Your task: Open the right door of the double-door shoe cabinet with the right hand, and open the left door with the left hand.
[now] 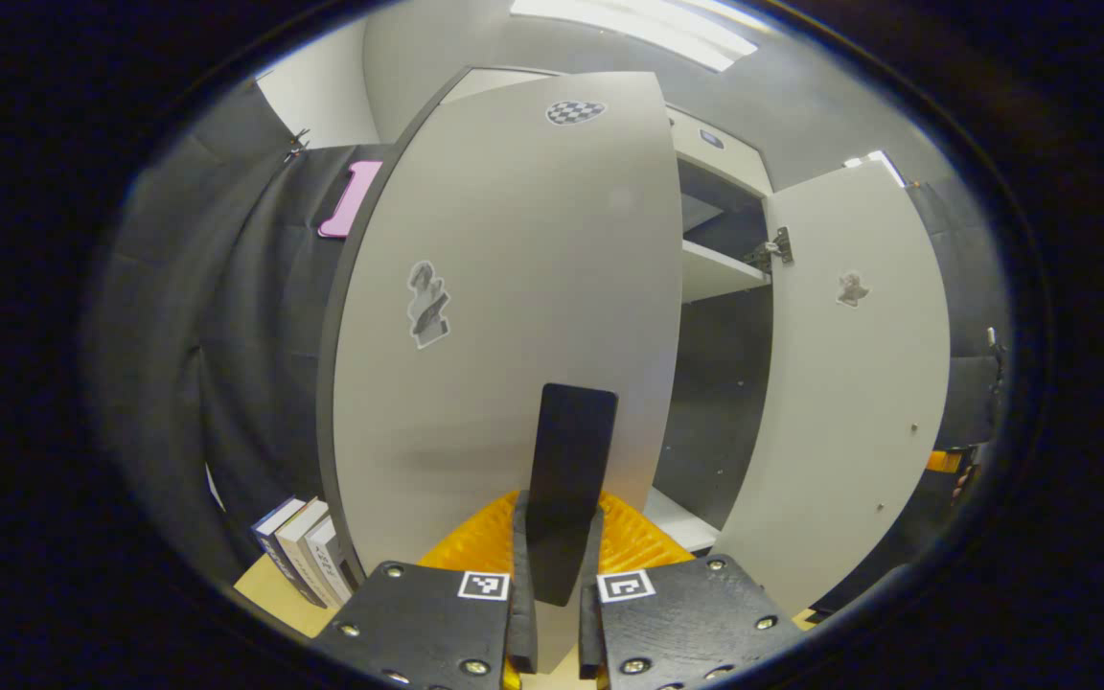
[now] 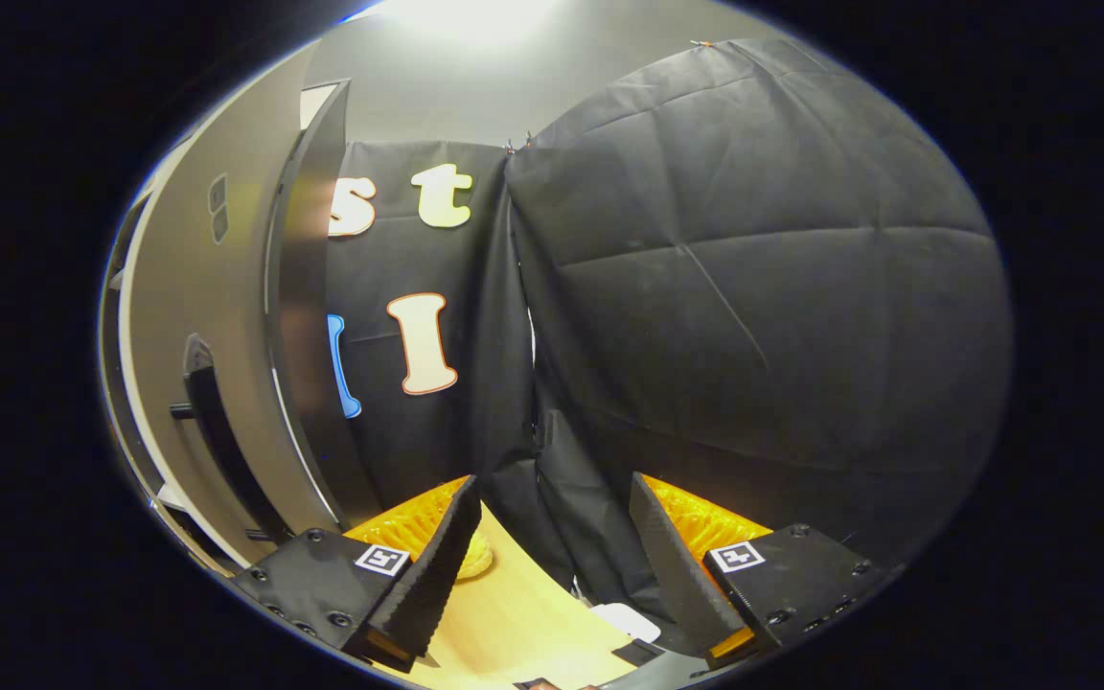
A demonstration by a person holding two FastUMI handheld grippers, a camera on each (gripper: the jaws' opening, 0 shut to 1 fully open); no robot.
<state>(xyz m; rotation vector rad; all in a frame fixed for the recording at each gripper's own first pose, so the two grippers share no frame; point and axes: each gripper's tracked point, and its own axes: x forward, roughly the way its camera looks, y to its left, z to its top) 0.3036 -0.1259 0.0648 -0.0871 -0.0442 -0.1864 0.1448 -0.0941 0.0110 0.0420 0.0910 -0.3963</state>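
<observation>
**Inspector:** Start with the left gripper view. What does the left gripper (image 1: 557,575) hold?

**Assistant:** Its two fingers (image 1: 521,585) are clamped on the dark upright handle (image 1: 571,479) of the left door (image 1: 504,316). The handle rises from between the fingers, and the gripper points straight at the door's pale face, level and close in.

**Inspector:** State of that door?

**Assistant:** Swung partly outward; its dark edge shows on the left. Two stickers sit on its face, a checkered one (image 1: 575,112) near the top and a grey one (image 1: 428,305) at mid height. Past its right edge the cabinet interior (image 1: 715,383) is exposed, dark, with a white shelf (image 1: 720,271). The right door (image 1: 849,383) stands open beyond, its inner side and a hinge (image 1: 770,251) showing. Books (image 1: 303,551) stand at lower left on a wooden surface (image 1: 269,594).

**Inspector:** Now the right gripper view.

**Assistant:** The right gripper (image 2: 552,565) has its fingers spread wide apart with nothing between them. It points at the black cloth wall (image 2: 753,287), angled away from the cabinet. The right door (image 2: 197,364) sits at the far left, open, its dark bar handle (image 2: 212,422) apart from the gripper. A wooden surface (image 2: 523,613) lies under the fingers.
</observation>
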